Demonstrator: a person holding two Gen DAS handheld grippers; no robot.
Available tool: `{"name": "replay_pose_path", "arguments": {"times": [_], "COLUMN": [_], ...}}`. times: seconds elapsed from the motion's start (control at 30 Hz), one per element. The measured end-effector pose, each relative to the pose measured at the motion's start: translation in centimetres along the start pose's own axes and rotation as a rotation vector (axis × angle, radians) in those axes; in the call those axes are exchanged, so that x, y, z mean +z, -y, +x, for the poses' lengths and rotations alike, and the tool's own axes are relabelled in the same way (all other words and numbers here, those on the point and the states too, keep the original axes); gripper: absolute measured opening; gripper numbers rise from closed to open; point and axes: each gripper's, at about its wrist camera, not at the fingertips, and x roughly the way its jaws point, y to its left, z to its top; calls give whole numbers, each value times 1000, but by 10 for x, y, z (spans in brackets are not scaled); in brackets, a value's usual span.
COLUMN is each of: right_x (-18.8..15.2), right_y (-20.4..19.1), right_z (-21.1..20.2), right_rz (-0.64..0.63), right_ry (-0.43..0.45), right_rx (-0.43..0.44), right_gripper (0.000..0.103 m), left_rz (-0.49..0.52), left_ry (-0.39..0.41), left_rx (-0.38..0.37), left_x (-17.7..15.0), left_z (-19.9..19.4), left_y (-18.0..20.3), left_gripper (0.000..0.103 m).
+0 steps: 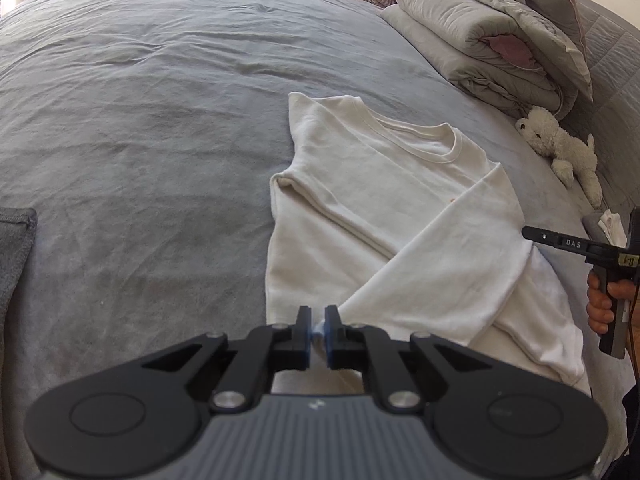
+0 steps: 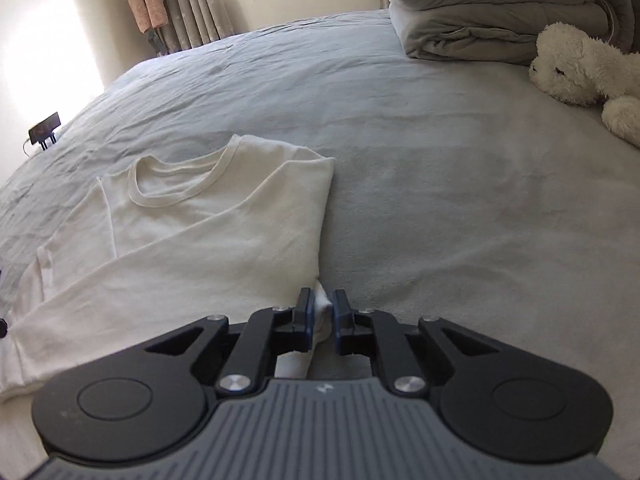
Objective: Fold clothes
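A white long-sleeved shirt [image 1: 400,208] lies face up on the grey bed sheet [image 1: 140,140], both sleeves folded across its chest. My left gripper [image 1: 318,320] is shut on the shirt's near hem, and white cloth shows between its blue pads. In the right wrist view the shirt [image 2: 208,232] spreads to the left. My right gripper [image 2: 322,304] holds a bunched bit of the shirt's lower right edge between its narrow jaws. The right gripper [image 1: 532,234] also shows side-on at the shirt's far side, held by a hand [image 1: 600,300].
A folded grey duvet [image 1: 500,40] sits at the head of the bed, with a white plush toy [image 1: 560,144] beside it. A dark grey cloth [image 1: 16,248] lies at the left edge. A small dark device [image 2: 44,126] stands beyond the bed's far side.
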Motion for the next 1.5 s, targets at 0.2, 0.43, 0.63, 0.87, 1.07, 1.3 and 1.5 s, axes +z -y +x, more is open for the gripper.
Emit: {"name": "replay_pose_path", "arguments": {"times": [0.2, 0.43, 0.63, 0.87, 1.07, 1.3, 1.5], "right_x": [10, 38, 39, 41, 28, 11, 4], "right_y": [14, 4, -16, -35, -28, 11, -7], "right_z": [-4, 7, 39, 29, 33, -8, -5], "right_rz": [119, 147, 30, -183, -192, -74, -142], "right_ry": [-13, 83, 56, 174, 103, 87, 38], "right_rx": [43, 41, -46, -130, -176, 36, 2], "right_gripper": [12, 24, 7, 5, 41, 38, 9], "left_rz": [-6, 1, 4, 37, 39, 29, 15], "left_ry": [6, -7, -7, -6, -12, -9, 5], "left_rx": [-17, -6, -9, 0, 2, 1, 1], "left_x": [2, 2, 2, 0, -1, 0, 1], "left_z": [-4, 1, 2, 2, 4, 4, 1], "left_y": [-2, -1, -2, 3, 2, 2, 0], "left_gripper": [7, 7, 7, 7, 7, 7, 7]}}
